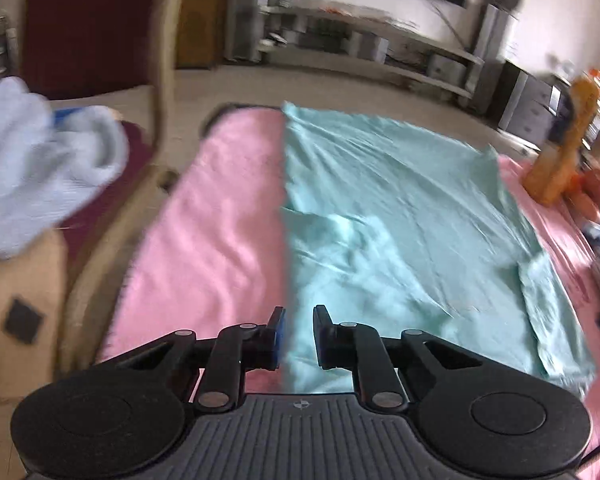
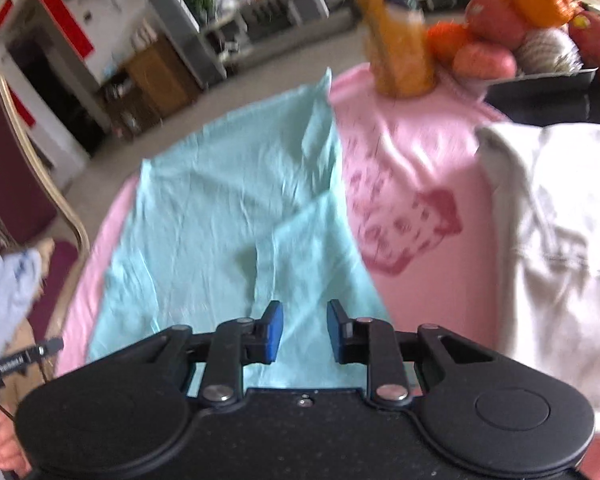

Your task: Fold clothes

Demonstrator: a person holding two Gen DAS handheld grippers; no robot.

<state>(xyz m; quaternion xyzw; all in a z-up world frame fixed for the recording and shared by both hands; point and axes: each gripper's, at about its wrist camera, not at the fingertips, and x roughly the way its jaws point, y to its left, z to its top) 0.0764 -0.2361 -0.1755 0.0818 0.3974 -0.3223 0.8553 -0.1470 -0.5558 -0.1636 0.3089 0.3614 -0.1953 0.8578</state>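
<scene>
A mint-green garment (image 1: pixel 396 216) lies spread flat on the pink-covered table (image 1: pixel 216 208). Its left edge runs straight, and a sleeve is folded in at the lower right. My left gripper (image 1: pixel 299 336) hovers open above that left edge near the table's front, nothing between its blue pads. In the right wrist view the same green garment (image 2: pixel 220 216) fills the middle, a folded flap near its right side. My right gripper (image 2: pixel 304 330) is open over the garment's near right part, holding nothing. A white garment (image 2: pixel 560 248) lies on the table to the right.
A light blue cloth (image 1: pixel 40 168) is heaped on a maroon chair (image 1: pixel 100 200) at the left. An orange bottle (image 2: pixel 400 40) and a tray of fruit (image 2: pixel 520 36) stand at the table's far right. The pink table cover (image 2: pixel 412 208) carries a red print. A hand (image 2: pixel 0 448) shows bottom left.
</scene>
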